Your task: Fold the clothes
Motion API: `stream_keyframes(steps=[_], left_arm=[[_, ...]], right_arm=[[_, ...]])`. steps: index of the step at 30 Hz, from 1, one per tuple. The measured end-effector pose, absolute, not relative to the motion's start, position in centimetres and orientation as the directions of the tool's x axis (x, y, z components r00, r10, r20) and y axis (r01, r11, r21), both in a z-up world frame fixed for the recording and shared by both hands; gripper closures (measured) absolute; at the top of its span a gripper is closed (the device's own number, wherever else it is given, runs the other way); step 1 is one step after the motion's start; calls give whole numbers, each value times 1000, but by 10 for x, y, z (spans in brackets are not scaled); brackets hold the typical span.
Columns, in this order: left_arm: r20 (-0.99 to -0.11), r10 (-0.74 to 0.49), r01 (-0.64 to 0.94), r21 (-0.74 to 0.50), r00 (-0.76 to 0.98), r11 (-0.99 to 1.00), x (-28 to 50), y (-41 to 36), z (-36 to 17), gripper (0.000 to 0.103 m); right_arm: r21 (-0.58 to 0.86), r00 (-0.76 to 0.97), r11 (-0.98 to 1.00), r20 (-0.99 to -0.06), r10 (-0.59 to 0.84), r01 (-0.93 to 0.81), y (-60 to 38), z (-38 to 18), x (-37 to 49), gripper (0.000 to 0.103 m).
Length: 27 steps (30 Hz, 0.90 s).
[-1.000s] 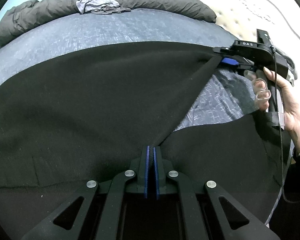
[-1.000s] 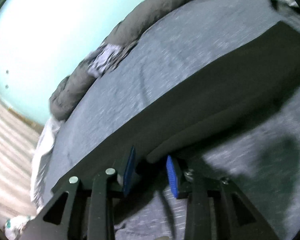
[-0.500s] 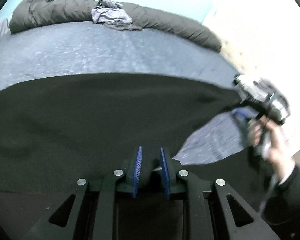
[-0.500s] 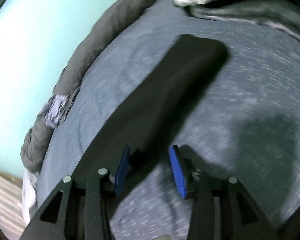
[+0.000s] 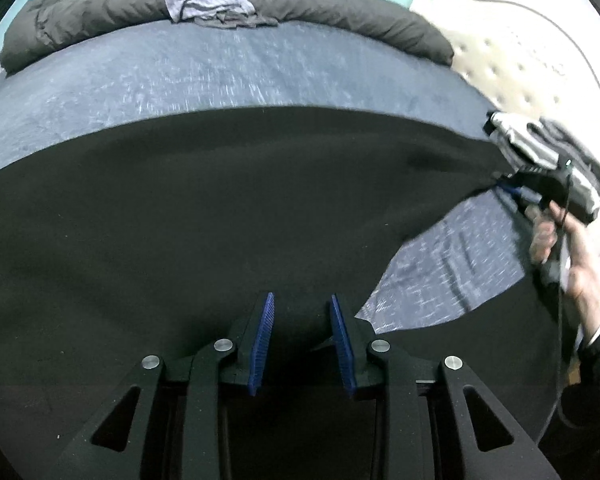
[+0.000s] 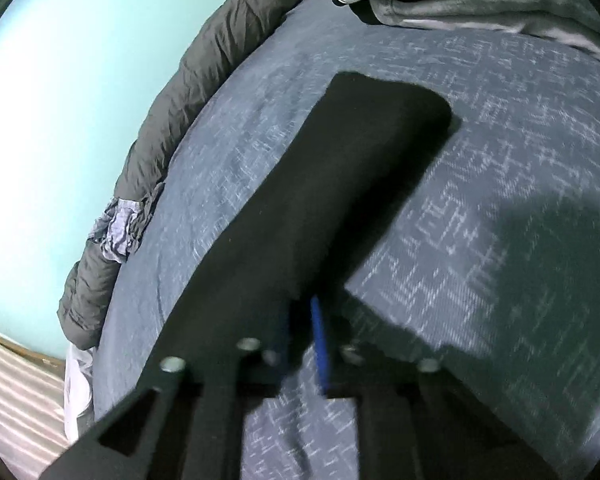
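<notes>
Here the black garment (image 5: 220,208) lies between parted left tongs (image 5: 302,340); right tongs (image 6: 304,344) pinch it.

Open blue bedsheet (image 5: 260,68) beyond the black garment (image 5: 180,208); rolled grey duvet (image 5: 340,12) walls off the far edge.

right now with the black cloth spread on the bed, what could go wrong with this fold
1. The left gripper has its jaws open around the black fabric garment, so that side may slip free and sag.
2. The right gripper view is blurred; whether it holds the fabric is unclear, and a quick pull could skew the folded edge.
3. The striped grey clothing pile lies close to the garment's far corner and could catch.
</notes>
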<state>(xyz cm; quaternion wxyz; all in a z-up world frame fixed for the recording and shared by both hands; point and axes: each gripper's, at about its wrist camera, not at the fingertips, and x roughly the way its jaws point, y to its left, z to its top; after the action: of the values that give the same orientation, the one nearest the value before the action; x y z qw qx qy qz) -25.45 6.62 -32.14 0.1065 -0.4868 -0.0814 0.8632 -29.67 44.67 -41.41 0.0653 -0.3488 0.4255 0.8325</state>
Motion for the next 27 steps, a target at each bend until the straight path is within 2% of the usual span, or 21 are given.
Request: stream_keyframes(steps=[4, 10, 13, 15, 18, 19, 20, 22, 27], left_arm=[[-828, 257, -87, -247, -498, -965, -258, 65, -327, 71], [-825, 242, -53, -251, -511, -967, -256, 49, -322, 71], [-813, 223, -22, -251, -538, -968, -253, 34, -312, 71], [-803, 196, 5, -240, -563, -971, -249, 21, -303, 67], [-778, 158, 66, -248, -608, -967, -240, -6, -289, 57], [-772, 142, 92, -252, -619, -963, -236, -16, -286, 55], [-770, 130, 114, -255, -625, -960, -233, -26, -284, 54], [-768, 103, 156, -256, -632, -954, -228, -45, -282, 54], [-766, 7, 283, -246, -642, -927, -218, -99, -273, 44]], right_arm=[[616, -763, -665, -638, -106, -423, 454, -403, -297, 100], [501, -685, -663, -728, 25, -557, 453, -407, -296, 97], [473, -711, -694, -699, 80, -543, 444, -386, -291, 96], [460, -738, -725, -668, 98, -513, 433, -373, -288, 95], [478, -781, -759, -621, 63, -442, 411, -360, -288, 91], [489, -786, -766, -617, 35, -417, 402, -359, -291, 87], [501, -788, -771, -615, 3, -394, 393, -360, -294, 82], [519, -785, -782, -616, -62, -345, 372, -363, -299, 78], [523, -736, -814, -650, -188, -254, 319, -383, -307, 77]])
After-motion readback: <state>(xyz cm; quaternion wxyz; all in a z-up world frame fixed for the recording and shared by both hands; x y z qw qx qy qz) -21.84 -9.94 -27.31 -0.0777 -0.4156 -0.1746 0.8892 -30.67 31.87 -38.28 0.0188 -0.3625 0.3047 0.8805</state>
